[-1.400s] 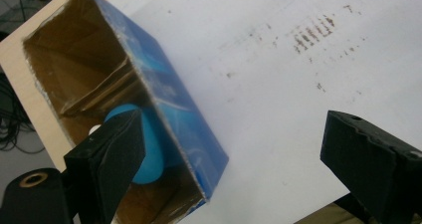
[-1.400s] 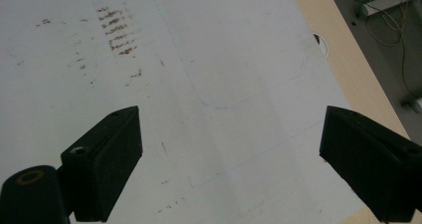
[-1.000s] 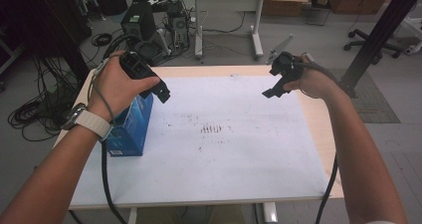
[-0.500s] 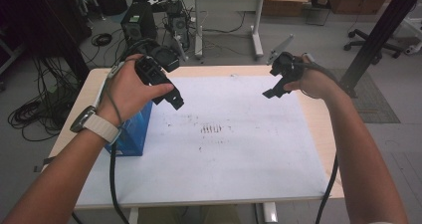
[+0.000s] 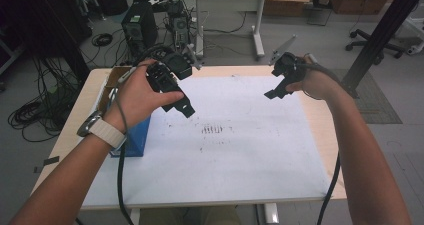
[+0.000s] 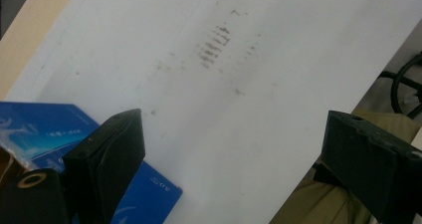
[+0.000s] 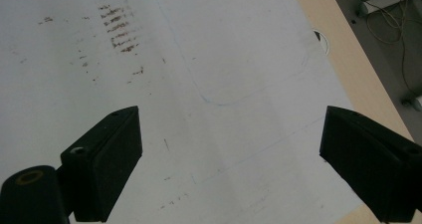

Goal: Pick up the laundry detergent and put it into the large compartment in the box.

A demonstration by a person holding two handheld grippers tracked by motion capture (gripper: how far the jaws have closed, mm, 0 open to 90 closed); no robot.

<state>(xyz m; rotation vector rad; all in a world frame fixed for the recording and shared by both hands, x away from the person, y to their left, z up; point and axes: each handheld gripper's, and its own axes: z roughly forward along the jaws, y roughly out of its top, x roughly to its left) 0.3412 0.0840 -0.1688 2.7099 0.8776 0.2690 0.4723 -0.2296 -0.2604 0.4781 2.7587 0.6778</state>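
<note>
**Both claws gaping wide over the white sheet, nothing held**

High view: holding the left gripper up above the left part of the white sheet, in the left hand, wrist wearing a watch with a pale strap. Standing upright on the table, at its left edge and partly hidden under that hand: a blue box, top flaps open. Hovering near the far right corner of the sheet: the right gripper, gripped in the right hand. Showing near the sheet's middle: a patch of dark smudges. Trailing down past the near edge: a black cable from the left gripper.

Left gripper view: looking down past two black jaws spread far apart, nothing between them but bare sheet. Lying under the nearer jaw, low at the left: the blue box, not touched by either jaw.

Right gripper view: jaws likewise standing wide apart and gripping nothing, hanging over smudged white sheet, with the table's wooden edge running along the right.
</note>
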